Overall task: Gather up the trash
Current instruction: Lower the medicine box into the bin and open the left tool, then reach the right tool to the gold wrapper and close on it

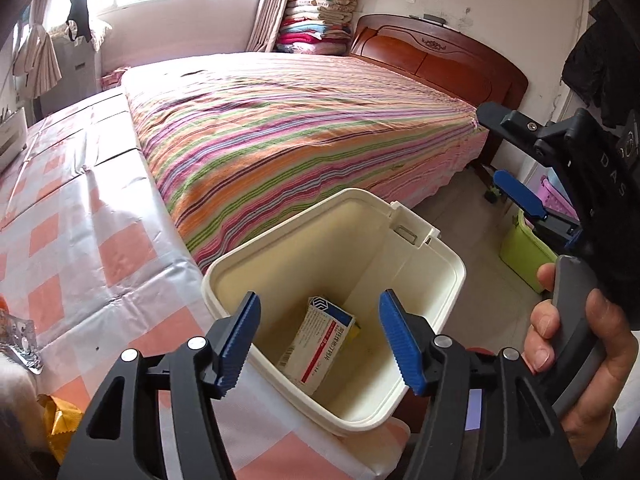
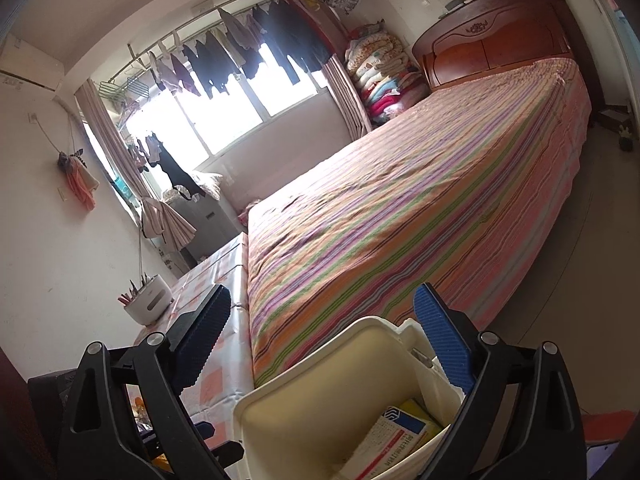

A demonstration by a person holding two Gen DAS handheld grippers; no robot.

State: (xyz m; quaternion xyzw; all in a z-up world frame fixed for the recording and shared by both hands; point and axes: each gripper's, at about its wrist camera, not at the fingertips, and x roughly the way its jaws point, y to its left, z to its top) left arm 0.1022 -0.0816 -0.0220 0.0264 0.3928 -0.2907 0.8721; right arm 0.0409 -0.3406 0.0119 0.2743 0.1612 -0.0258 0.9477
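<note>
The left gripper point(image 1: 320, 344) hung open and empty over the cream bin point(image 1: 448, 292); the right gripper point(image 2: 324, 344) gaped too. The medicine box point(image 1: 318, 344) lay inside the bin, toward six o'clock.

My left gripper point(image 1: 320, 344): black angular frame, 2 blue ribbed pads, 4 round silver pivot screws. My right gripper point(image 1: 508, 160): same black build, blue pads, 1 small cross-head screw, white lettering "DAS" on the body, curved grey trigger under my right hand point(image 1: 576, 360).
</note>
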